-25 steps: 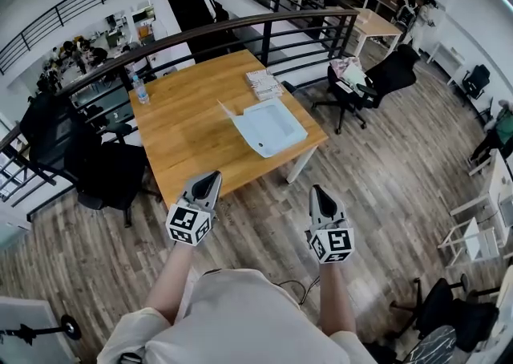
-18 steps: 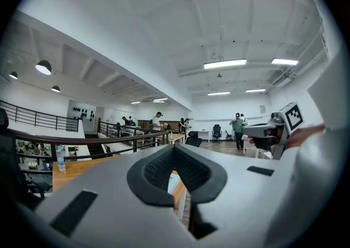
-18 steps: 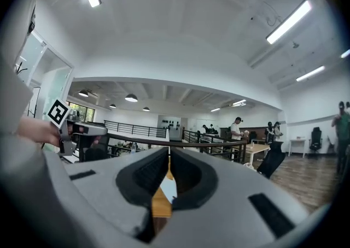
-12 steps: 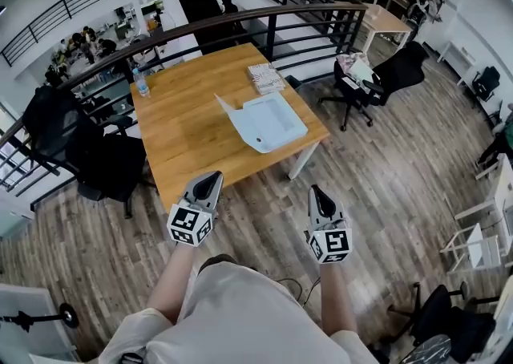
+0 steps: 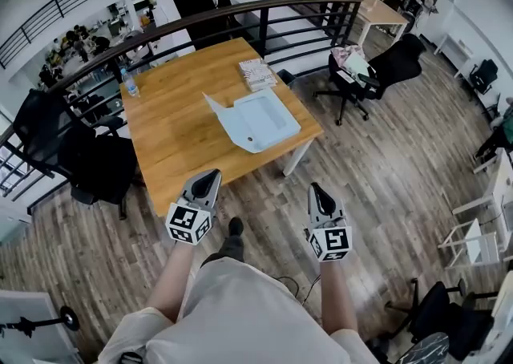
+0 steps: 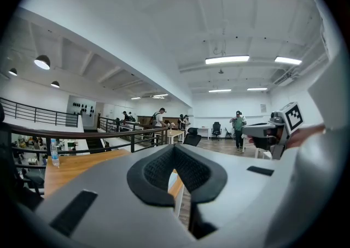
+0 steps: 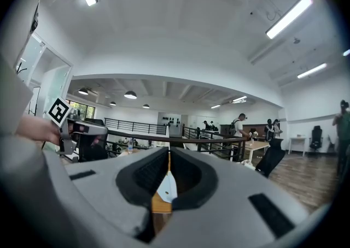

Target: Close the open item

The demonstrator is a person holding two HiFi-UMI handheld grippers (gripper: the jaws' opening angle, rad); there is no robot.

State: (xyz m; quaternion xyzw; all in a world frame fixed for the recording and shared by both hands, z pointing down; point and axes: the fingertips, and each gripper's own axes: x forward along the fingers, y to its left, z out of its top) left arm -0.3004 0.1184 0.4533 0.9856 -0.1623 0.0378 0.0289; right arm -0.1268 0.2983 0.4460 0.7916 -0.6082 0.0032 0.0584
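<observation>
The open item is a flat white case (image 5: 260, 120) with its lid (image 5: 215, 105) raised at the left, lying near the right edge of a wooden table (image 5: 176, 130). Both grippers hang in the air short of the table's near edge, over the floor. My left gripper (image 5: 210, 180) is shut and empty, its fingertips meeting in the left gripper view (image 6: 175, 148). My right gripper (image 5: 317, 191) is shut and empty too (image 7: 167, 151). Behind its jaws a sliver of the white case (image 7: 167, 187) shows.
A stack of printed sheets (image 5: 258, 74) lies behind the case and a water bottle (image 5: 130, 82) stands at the table's far left corner. Black office chairs (image 5: 96, 166) (image 5: 377, 70) flank the table. A dark railing (image 5: 240, 18) runs behind it. Several people stand far off.
The table and case have slid slightly left and nearer in the head view, and a shoe now shows below the grippers. Both grippers keep their pose and stay shut.
</observation>
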